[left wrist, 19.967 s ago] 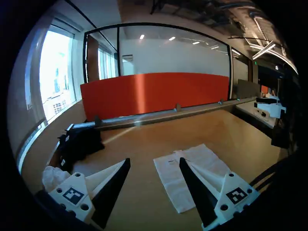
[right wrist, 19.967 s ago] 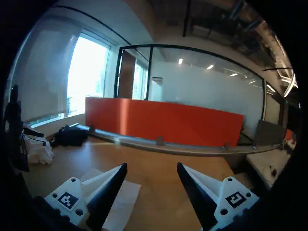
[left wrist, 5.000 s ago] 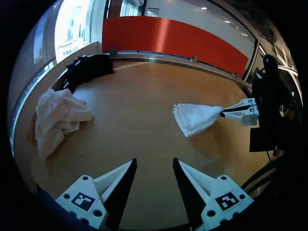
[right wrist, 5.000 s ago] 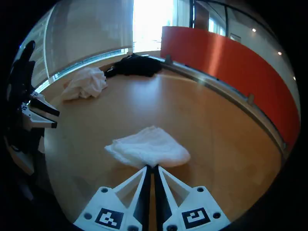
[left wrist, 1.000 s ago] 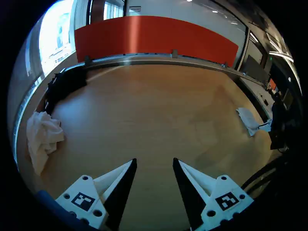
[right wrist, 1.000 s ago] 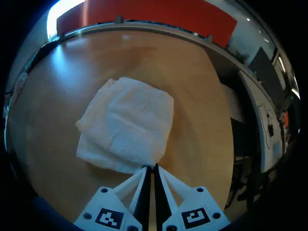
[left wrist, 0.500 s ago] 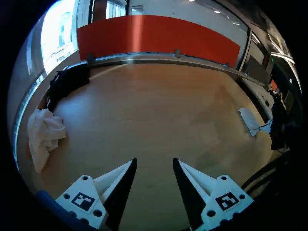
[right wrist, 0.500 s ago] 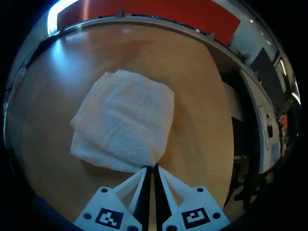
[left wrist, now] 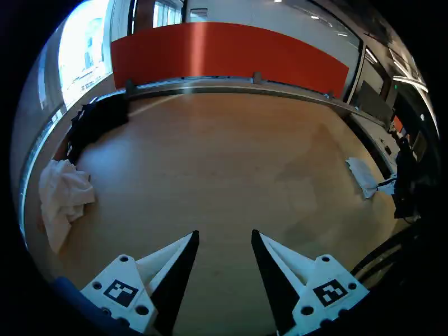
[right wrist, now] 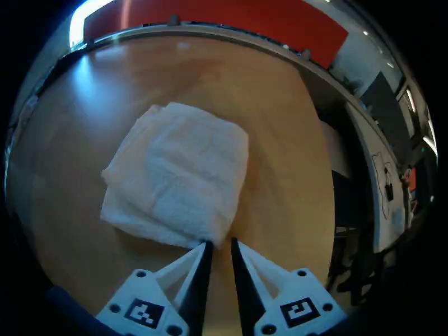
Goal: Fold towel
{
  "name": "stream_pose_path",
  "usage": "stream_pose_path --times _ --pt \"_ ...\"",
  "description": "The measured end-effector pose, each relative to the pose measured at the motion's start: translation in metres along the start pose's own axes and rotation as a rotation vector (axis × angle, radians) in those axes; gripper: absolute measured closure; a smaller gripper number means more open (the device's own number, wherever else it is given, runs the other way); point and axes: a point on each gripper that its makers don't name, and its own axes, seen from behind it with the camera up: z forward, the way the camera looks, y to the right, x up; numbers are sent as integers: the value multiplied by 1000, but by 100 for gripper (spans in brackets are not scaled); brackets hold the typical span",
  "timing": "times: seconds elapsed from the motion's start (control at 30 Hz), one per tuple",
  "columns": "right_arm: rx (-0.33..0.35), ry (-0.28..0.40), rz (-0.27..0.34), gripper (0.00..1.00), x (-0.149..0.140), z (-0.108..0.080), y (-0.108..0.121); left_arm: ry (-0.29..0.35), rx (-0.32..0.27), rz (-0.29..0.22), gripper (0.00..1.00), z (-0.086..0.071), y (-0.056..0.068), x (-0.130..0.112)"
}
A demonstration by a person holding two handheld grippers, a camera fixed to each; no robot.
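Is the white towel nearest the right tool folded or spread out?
Folded. The white towel lies on the table as a compact square, with stacked layers showing along its left edge.

- White terry towel (right wrist: 179, 179), folded into a thick, roughly square pad of several layers.
- Lying flat on the wooden tabletop (right wrist: 269, 112), middle of the right gripper view, one corner pointing to 6 o'clock.
- Stacked layer edges showing along the side toward 8 o'clock; top face lightly rumpled.
- In the left gripper view, same towel (left wrist: 361, 176) small at 3 o'clock, near the tabletop's edge.
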Motion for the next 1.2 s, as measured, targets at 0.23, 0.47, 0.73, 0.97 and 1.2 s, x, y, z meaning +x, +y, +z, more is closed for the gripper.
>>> stream_pose_path --times 0.23,0.47,0.73,0.97,1.2 --pt "-5 10 1 37 0 -6 0 1 -6 2 32 3 1 3" --pt "-19 8 8 36 -2 -8 5 3 -12 10 32 5 2 6" --pt "-21 18 4 36 1 -12 4 5 -14 10 32 6 2 8" --pt "-20 31 3 36 5 -20 3 8 -21 13 32 7 3 11" --pt "-20 43 0 36 8 -28 1 11 -28 13 32 8 5 12"
